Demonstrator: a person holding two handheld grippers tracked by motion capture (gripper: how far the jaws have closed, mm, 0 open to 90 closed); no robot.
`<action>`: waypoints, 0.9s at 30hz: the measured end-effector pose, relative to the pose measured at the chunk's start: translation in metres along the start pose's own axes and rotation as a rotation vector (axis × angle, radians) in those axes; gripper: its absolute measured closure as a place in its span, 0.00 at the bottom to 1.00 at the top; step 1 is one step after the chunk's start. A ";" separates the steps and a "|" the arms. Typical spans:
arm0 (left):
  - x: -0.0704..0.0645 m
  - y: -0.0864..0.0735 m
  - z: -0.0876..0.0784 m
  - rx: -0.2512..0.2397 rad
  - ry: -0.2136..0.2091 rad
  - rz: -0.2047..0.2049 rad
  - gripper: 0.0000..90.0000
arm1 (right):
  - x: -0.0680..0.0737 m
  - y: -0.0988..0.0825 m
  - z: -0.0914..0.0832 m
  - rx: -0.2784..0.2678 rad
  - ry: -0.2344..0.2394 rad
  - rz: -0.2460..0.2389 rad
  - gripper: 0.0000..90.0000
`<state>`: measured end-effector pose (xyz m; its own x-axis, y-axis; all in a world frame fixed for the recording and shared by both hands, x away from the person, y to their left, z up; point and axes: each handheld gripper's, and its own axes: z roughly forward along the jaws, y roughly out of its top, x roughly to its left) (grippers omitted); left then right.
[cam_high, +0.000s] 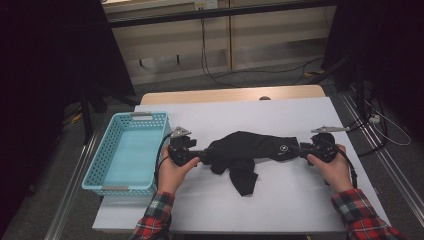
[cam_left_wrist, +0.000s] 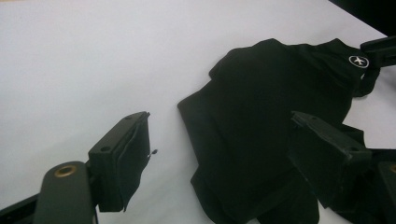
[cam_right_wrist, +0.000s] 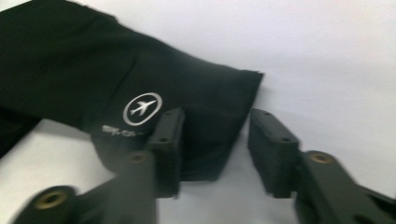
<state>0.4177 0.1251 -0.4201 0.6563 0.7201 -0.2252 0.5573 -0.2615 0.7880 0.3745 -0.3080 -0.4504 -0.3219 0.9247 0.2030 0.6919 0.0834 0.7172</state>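
Garment lying crumpled mid-table, 3 o'clock of basket | left gripper jaws spread, straddling its near end | right gripper jaws apart around logo hem, not pinching | progress: likely early, grasping pending, folding or binning remaining

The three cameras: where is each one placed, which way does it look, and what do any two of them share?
High view: sits above the person's side, looks forward and down on the table; both plaid-sleeved forearms, the left gripper and the right gripper show, beside a basket.
Left gripper view: rides on the left gripper, looks along its open jaws at the black garment.
Right gripper view: rides on the right gripper, looks along its jaws at the garment's edge.
Shared: the garment's aeroplane logo shows in both gripper views.
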 end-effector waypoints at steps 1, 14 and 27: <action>0.000 0.000 0.000 0.001 -0.002 0.000 0.24 | 0.001 0.000 0.002 0.009 0.004 0.000 0.67; 0.000 -0.010 -0.006 0.029 -0.023 -0.018 0.25 | 0.006 0.001 0.004 -0.032 0.005 -0.029 0.94; 0.002 -0.019 0.014 0.090 -0.070 -0.077 0.50 | 0.009 0.002 -0.001 -0.050 0.010 -0.045 0.94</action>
<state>0.4157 0.1225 -0.4437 0.6422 0.6944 -0.3246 0.6485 -0.2664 0.7130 0.3724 -0.3000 -0.4463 -0.3584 0.9167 0.1766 0.6436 0.1056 0.7580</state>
